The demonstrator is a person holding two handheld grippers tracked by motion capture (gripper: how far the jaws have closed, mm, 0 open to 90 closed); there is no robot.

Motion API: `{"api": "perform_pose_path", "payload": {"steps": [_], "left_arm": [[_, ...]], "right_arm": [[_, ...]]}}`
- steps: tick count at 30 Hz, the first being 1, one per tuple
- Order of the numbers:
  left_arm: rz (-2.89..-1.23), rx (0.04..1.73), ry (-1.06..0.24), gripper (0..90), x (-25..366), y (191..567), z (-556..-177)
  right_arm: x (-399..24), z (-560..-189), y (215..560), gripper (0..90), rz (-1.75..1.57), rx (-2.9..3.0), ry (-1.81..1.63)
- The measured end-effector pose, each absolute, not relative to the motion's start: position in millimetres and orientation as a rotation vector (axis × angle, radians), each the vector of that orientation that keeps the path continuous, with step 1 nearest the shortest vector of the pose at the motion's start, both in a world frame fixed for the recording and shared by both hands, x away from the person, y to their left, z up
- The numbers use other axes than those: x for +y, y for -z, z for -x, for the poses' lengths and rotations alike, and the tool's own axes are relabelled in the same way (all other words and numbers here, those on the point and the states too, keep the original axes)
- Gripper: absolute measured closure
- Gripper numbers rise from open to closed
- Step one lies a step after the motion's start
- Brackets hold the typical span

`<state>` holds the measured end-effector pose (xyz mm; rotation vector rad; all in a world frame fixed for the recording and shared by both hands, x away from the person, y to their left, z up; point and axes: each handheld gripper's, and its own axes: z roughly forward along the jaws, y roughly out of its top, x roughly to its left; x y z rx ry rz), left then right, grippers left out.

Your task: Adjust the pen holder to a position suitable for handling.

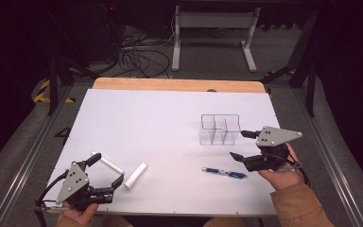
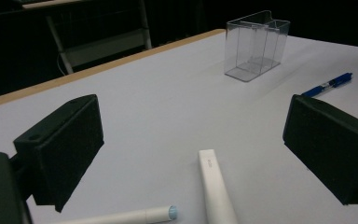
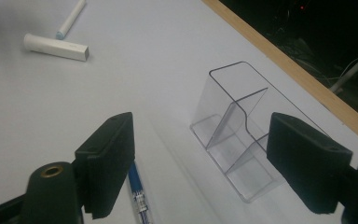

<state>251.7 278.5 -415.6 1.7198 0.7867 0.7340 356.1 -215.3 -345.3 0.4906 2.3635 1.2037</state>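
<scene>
Both grippers empty over the white table, pens waiting to be sorted.

The right gripper (image 1: pixel 246 145), jaws wide and holding nothing, hovers near the right edge between the blue ballpoint pen (image 1: pixel 224 172) and the clear plastic three-compartment holder (image 1: pixel 220 129), which stands upright and looks empty, probably so pens can be dropped in. The left gripper (image 1: pixel 108 168), also wide open, waits at the front-left corner over the white marker (image 1: pixel 107 162) and the white squared tube (image 1: pixel 135 174), apparently ready to grasp one.

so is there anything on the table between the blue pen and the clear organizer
No. In the high view the strip of white table between the blue pen and the clear organizer is bare.
</scene>
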Motion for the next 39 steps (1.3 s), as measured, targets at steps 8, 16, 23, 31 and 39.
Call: {"api": "perform_pose_path", "payload": {"steps": [8, 16, 23, 31, 39], "left_arm": [[-1.719, 0.788, -0.735, 5.7, 278.5, 415.7, -252.1], [-1.720, 0.790, -0.735, 5.8, 278.3, 415.8, -252.3], [-1.723, 0.790, -0.734, 5.9, 277.9, 416.2, -252.8], [-1.722, 0.808, -0.728, 6.4, 278.9, 416.5, -253.9], [-1.722, 0.811, -0.729, 6.5, 279.3, 416.6, -254.1]], "right_arm": [[-211.8, -365.2, 343.3, 24.5, -0.495, 2.387, -1.190], [-208.5, -373.2, 343.1, 24.5, -0.496, 2.397, -1.170], [-202.5, -383.2, 343.8, 24.6, -0.495, 2.412, -1.141], [-198.6, -394.5, 347.6, 25.7, -0.487, 2.434, -1.106], [-196.8, -409.8, 353.7, 27.1, -0.496, 2.458, -1.047]]}}
